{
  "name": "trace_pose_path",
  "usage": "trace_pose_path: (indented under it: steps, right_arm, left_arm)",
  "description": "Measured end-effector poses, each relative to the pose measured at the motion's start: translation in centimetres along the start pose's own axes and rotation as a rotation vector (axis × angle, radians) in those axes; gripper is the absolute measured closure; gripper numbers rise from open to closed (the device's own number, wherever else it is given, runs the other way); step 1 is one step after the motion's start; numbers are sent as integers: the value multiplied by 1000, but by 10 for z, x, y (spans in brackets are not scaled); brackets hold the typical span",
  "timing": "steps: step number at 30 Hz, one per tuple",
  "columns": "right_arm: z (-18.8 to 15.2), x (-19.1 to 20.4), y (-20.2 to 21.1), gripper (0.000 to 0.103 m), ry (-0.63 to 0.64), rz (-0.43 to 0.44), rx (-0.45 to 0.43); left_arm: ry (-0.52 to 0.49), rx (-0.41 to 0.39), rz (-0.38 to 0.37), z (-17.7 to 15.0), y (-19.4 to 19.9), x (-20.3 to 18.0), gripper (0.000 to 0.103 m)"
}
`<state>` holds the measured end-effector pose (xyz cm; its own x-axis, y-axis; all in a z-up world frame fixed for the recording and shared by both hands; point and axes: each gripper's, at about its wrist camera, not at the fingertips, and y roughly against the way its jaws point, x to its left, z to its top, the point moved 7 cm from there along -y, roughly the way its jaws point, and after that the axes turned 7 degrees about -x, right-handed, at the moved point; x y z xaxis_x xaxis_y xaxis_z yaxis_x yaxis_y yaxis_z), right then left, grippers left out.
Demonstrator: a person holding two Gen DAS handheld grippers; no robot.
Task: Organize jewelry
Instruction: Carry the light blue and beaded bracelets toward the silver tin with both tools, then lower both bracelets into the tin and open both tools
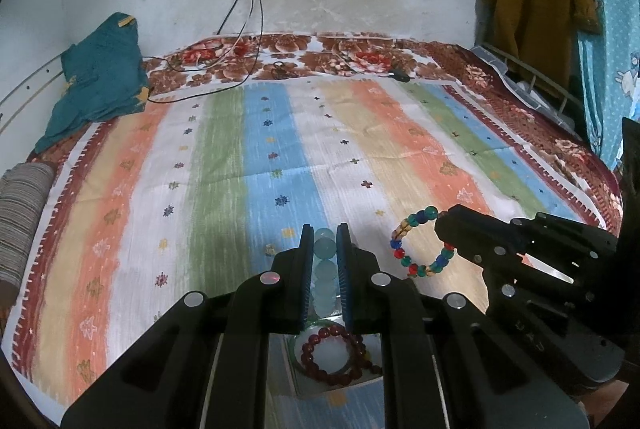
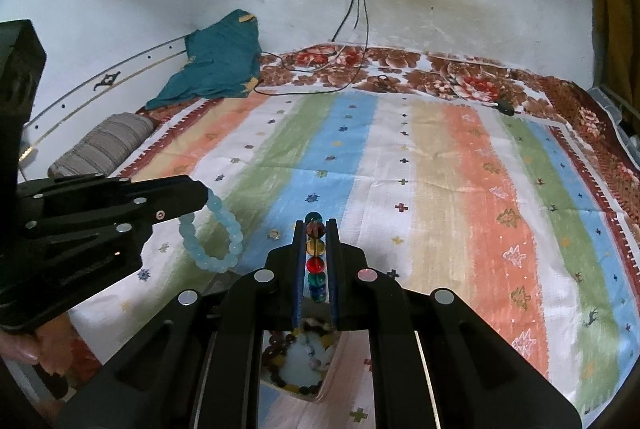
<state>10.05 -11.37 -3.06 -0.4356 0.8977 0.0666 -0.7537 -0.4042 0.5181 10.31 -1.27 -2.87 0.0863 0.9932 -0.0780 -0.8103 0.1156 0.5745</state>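
A: What have I got in hand?

B: The pale blue bracelet [image 1: 323, 271] sits pinched in my left gripper [image 1: 325, 235], which is closed down on its beads, loop hanging free above the bed. The multicoloured bracelet [image 1: 420, 245] is clamped the same way in my right gripper [image 2: 316, 229], just to the right of the blue one, apart from it.

A: And where do they go?

B: I judge the white dish [image 1: 296, 361] directly below the blue bracelet. A dark red bracelet [image 1: 334, 355] already lies in it; in the right wrist view a mixed-bead one seems to as well, though that is blurred.

A: How do I do this well?

B: Lower one at a time, let the loop settle inside the dish before easing the grip, and keep the two loops from tangling. The striped bedspread [image 1: 224, 165] is soft, so I would avoid pressing the dish.
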Motion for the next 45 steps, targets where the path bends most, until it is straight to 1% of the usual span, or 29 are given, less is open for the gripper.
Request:
trace_pose_path:
  steps: [6,13,16,17,18,19,21,22,26,28,30,36,38,40,44,45]
  right_arm:
    - [-7,4,7,92,-5,17,13]
    - [-14,9,13,92,-3,35,27]
    - [-17,11,14,92,-7,47,40]
    - [-19,11,14,92,-9,50,46]
    - [-20,10,13,92,-13,51,53]
    - [-20,8,12,90,-16,44,60]
    - [-20,4,11,77,-21,28,64]
    - [-21,1,10,67,-27,18,65]
    - [-26,-6,3,67,-39,-1,97]
    - [-27,-7,-1,65,-39,-7,109]
    - [-29,-8,-4,63,-37,-9,121]
    - [-32,-9,-14,61,-36,-9,157]
    - [-33,-9,-18,54,-44,-5,170]
    - [-33,-9,-22,51,-44,-2,181]
    - [-35,-12,-33,50,-48,-3,208]
    - [-35,-12,-35,49,-49,-3,215]
  left_arm:
    - [9,-7,-11,-4,11,-1,92]
    - [13,5,-24,-16,21,-5,92]
    - [14,8,-23,-17,22,-5,92]
    - [12,-1,-5,-16,22,-4,91]
    - [14,-12,16,-15,23,-1,77]
    - [20,-18,27,-15,23,2,65]
    - [35,-9,37,-14,21,7,65]
    - [41,-5,43,-14,20,9,65]
    - [71,18,51,-16,16,18,64]
    - [87,26,53,-15,14,21,59]
    - [102,36,56,-15,12,25,57]
    - [120,83,84,-17,-1,36,56]
    - [124,102,89,-18,-7,39,54]
    - [115,111,102,-17,-12,40,51]
    - [116,128,116,-12,-26,43,45]
    - [126,139,110,-12,-31,44,40]
